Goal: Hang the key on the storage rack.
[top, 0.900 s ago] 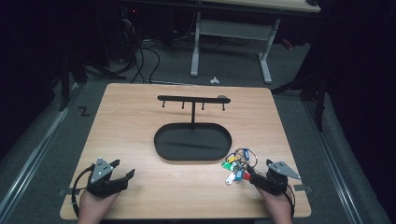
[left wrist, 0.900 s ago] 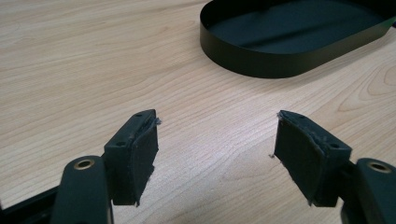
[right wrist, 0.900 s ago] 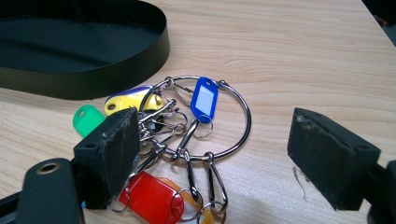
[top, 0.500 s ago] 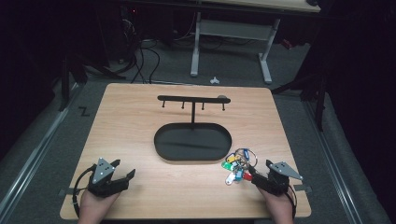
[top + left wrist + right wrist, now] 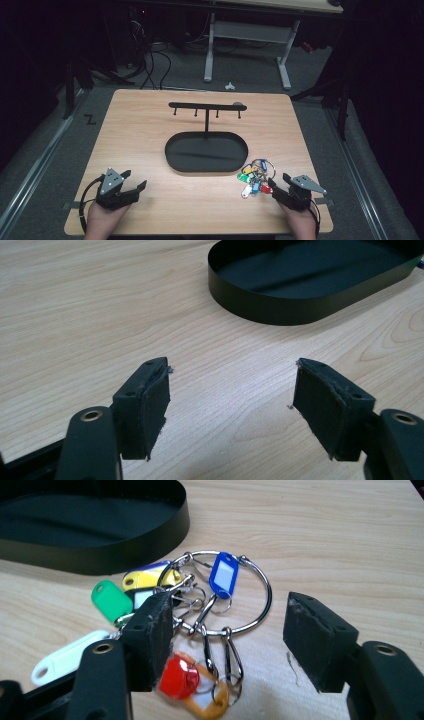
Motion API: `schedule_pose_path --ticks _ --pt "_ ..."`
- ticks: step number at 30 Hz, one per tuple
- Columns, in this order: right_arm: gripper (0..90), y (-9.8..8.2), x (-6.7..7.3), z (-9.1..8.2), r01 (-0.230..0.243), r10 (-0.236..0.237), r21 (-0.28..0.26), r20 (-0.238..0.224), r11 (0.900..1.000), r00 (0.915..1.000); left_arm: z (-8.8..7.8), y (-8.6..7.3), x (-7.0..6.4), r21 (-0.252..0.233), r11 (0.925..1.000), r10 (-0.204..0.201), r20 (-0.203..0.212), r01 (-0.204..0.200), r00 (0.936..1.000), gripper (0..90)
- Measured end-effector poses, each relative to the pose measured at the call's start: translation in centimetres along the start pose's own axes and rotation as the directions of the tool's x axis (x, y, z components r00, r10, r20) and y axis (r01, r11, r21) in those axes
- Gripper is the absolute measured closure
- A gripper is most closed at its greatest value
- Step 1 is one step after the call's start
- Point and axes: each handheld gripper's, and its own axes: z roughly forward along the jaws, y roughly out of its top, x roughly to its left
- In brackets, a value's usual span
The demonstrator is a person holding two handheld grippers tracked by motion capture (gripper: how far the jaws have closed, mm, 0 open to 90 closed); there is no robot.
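Approach step: right gripper fingers wide, straddling key ring at table's 5 o'clock; next, close on ring.

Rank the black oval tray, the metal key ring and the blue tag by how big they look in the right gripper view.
1. black oval tray, though partly cut off
2. metal key ring
3. blue tag

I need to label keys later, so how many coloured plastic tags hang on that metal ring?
6, all on the table beside the large metal key ring: blue tag, yellow tag, green tag, white tag, red tag, orange tag. Others may hide behind the right claw.
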Motion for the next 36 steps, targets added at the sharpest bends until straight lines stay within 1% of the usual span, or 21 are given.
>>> schedule_pose_path --ticks 1,4,5,9,14,19,20,22,24,25,26,27,28,29,30,31,32,33,34,35,36 --pt "40.4 -0.1 -0.1 -0.3 0.008 -0.008 0.008 -0.007 1.0 0.9999 0.3 0.2 -0.1 -0.001 1.0 0.005 0.006 -0.005 1.0 31.1" --pt "42.5 -0.3 -0.1 -0.6 0.013 -0.013 0.013 -0.011 1.0 0.9999 0.5 0.3 -0.3 0.003 0.9999 0.013 0.012 -0.013 0.9998 31.1" --pt "44.7 -0.5 -0.1 -0.9 0.019 -0.018 0.025 -0.019 1.0 0.9997 0.8 0.5 -0.5 0.003 0.9997 0.023 0.016 -0.023 0.9996 31.1" --pt "45.7 -0.7 -0.1 -1.1 0.015 -0.014 0.04 -0.017 0.999 0.9998 1.2 0.8 -0.6 0.005 0.9995 0.03 0.024 -0.03 0.9993 31.1" --pt "49.5 -1.0 -0.2 -1.3 0.011 -0.009 0.071 -0.023 0.997 0.9997 1.7 1.1 -0.7 0.002 0.9998 0.019 0.05 -0.019 0.9986 32.8" --pt "53.3 -0.6 0.0 -1.7 0.053 -0.049 0.124 -0.031 0.991 0.9983 2.0 1.3 -0.8 0.004 0.9998 0.016 0.061 -0.017 0.998 32.8" --pt "53.3 -0.6 0.0 -1.7 0.053 -0.049 0.124 -0.031 0.991 0.9983 2.0 1.3 -0.8 0.004 0.9999 0.014 0.062 -0.014 0.998 32.8" --pt "53.3 -0.2 -0.3 -1.8 0.06 -0.057 0.146 -0.02 0.987 0.9982 1.9 1.3 -0.8 0.001 0.9999 0.016 0.06 -0.016 0.9981 32.9" --pt "53.1 0.2 -0.6 -1.9 0.04 -0.037 0.171 -0.02 0.984 0.9991 1.8 1.2 -0.7 -0.002 0.9999 0.012 0.06 -0.012 0.9981 32.9" --pt "50.2 0.7 -0.7 -1.9 0.045 -0.038 0.199 -0.039 0.979 0.9985 1.8 1.2 -0.5 0.001 1.0 0.007 0.061 -0.007 0.9981 32.9" --pt "50.2 0.7 -0.7 -1.9 0.045 -0.038 0.199 -0.039 0.979 0.9985 1.8 1.2 -0.5 0.001 1.0 0.007 0.061 -0.007 0.9981 32.9" --pt "46.6 1.2 -0.7 -1.7 0.076 -0.069 0.238 -0.036 0.968 0.9969 1.7 1.1 -0.5 0.005 0.9999 0.009 0.059 -0.01 0.9982 32.9" --pt "46.6 1.2 -0.7 -1.7 0.076 -0.069 0.238 -0.036 0.968 0.9969 1.7 1.1 -0.5 0.005 0.9999 0.009 0.059 -0.01 0.9982 32.9" --pt "45.8 1.9 -0.8 -1.5 0.089 -0.078 0.272 -0.052 0.958 0.9956 1.6 1.1 -0.5 0.003 0.9999 0.011 0.059 -0.012 0.9982 32.9" --pt "45.8 1.9 -0.8 -1.5 0.089 -0.078 0.272 -0.052 0.958 0.9956 1.6 1.1 -0.5 0.003 0.9999 0.011 0.059 -0.012 0.9982 32.9" --pt "44.6 2.7 -0.8 -1.1 0.107 -0.094 0.308 -0.057 0.945 0.994 1.5 1.1 -0.6 0.001 0.9999 0.013 0.06 -0.013 0.9981 32.9" --pt "44.6 2.7 -0.8 -1.1 0.107 -0.094 0.308 -0.057 0.945 0.994 1.5 1.1 -0.6 0.001 0.9999 0.013 0.06 -0.013 0.9981 32.9" --pt "43.8 3.4 -0.8 -0.6 0.124 -0.105 0.359 -0.07 0.925 0.992 1.4 1.1 -0.7 0.002 0.9999 0.016 0.064 -0.016 0.9978 32.9" --pt "43.8 3.4 -0.8 -0.6 0.124 -0.105 0.359 -0.07 0.925 0.992 1.4 1.1 -0.7 0.002 0.9999 0.016 0.064 -0.016 0.9978 32.9" --pt "43.1 4.1 -0.8 0.0 0.143 -0.117 0.406 -0.088 0.903 0.9893 1.4 1.1 -0.7 0.004 0.9999 0.016 0.067 -0.017 0.9976 32.9" --pt "43.1 4.1 -0.8 0.0 0.143 -0.117 0.406 -0.088 0.903 0.9893 1.4 1.1 -0.7 0.005 0.9998 0.017 0.069 -0.018 0.9975 32.9"
